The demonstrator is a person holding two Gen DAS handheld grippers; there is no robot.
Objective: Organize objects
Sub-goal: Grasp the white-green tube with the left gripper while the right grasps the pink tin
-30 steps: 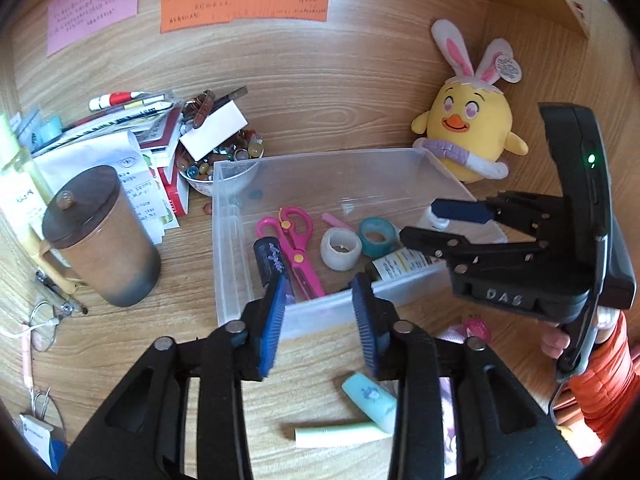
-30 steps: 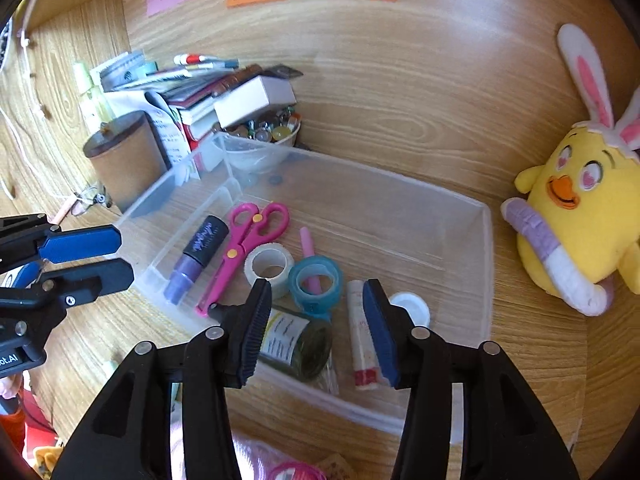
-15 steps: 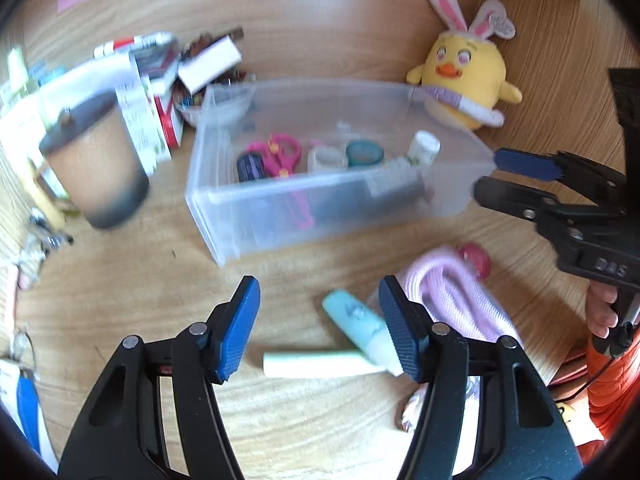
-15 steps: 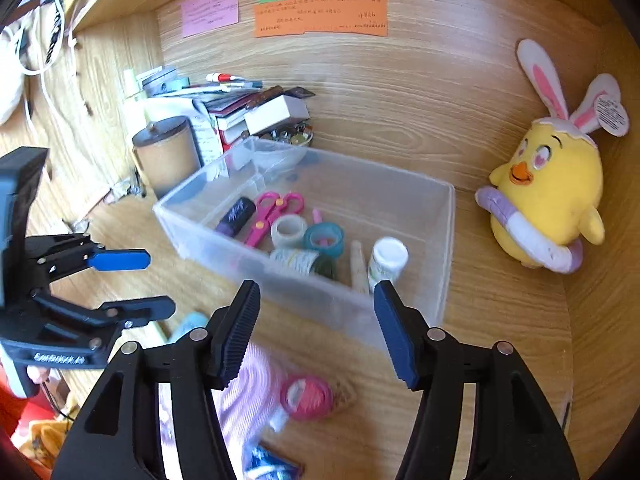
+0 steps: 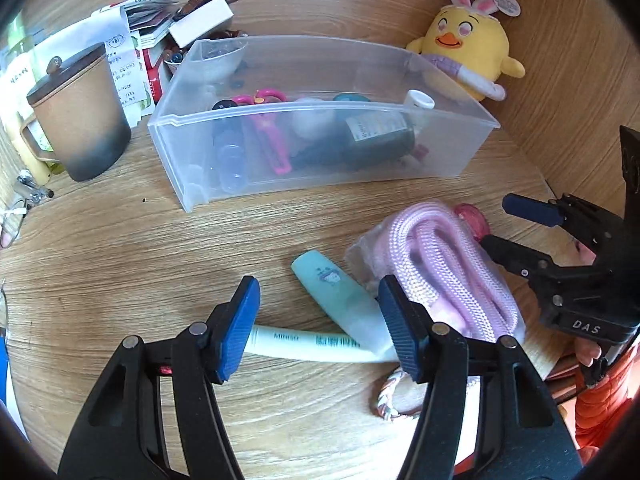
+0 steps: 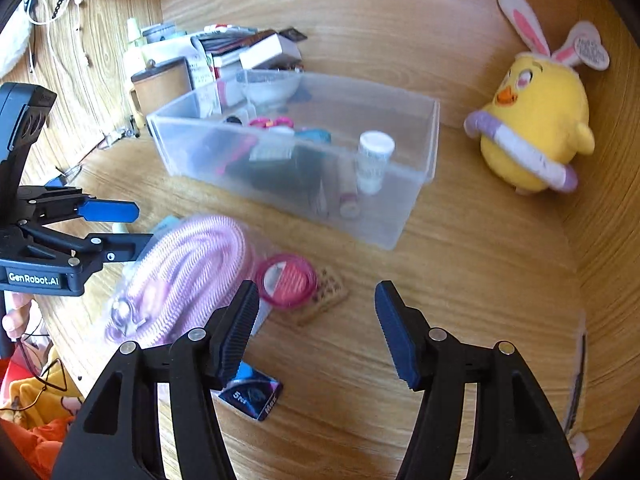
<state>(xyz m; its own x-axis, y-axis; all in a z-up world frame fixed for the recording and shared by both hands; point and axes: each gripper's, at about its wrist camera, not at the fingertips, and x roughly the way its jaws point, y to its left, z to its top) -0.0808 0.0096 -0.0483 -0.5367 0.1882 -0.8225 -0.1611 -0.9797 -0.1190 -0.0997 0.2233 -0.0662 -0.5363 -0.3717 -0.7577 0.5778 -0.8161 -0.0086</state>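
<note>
A clear plastic bin [image 5: 320,176] [image 6: 416,196] on the wooden desk holds pink scissors [image 5: 268,136], a dark bottle [image 5: 372,140], a white-capped bottle [image 6: 372,164] and tape rolls. My left gripper [image 5: 318,330] is open and empty, low over a teal tube [image 5: 340,300] and a pale MINISO tube [image 5: 308,342]. A bagged pink rope [image 5: 440,272] [image 6: 188,272] lies to their right. My right gripper [image 6: 312,332] is open and empty, just in front of a pink tape roll [image 6: 286,282] on a brown card.
A yellow plush chick [image 5: 468,52] [image 6: 536,128] stands by the back wall. A brown lidded cup [image 5: 80,120] and stacked books and papers [image 5: 132,52] sit at the left. A small dark packet [image 6: 252,394] lies under my right gripper's left finger.
Both grippers pulled back from the bin toward the front of the desk and opened wider. The loose tubes, rope and pink tape came into view below them.
</note>
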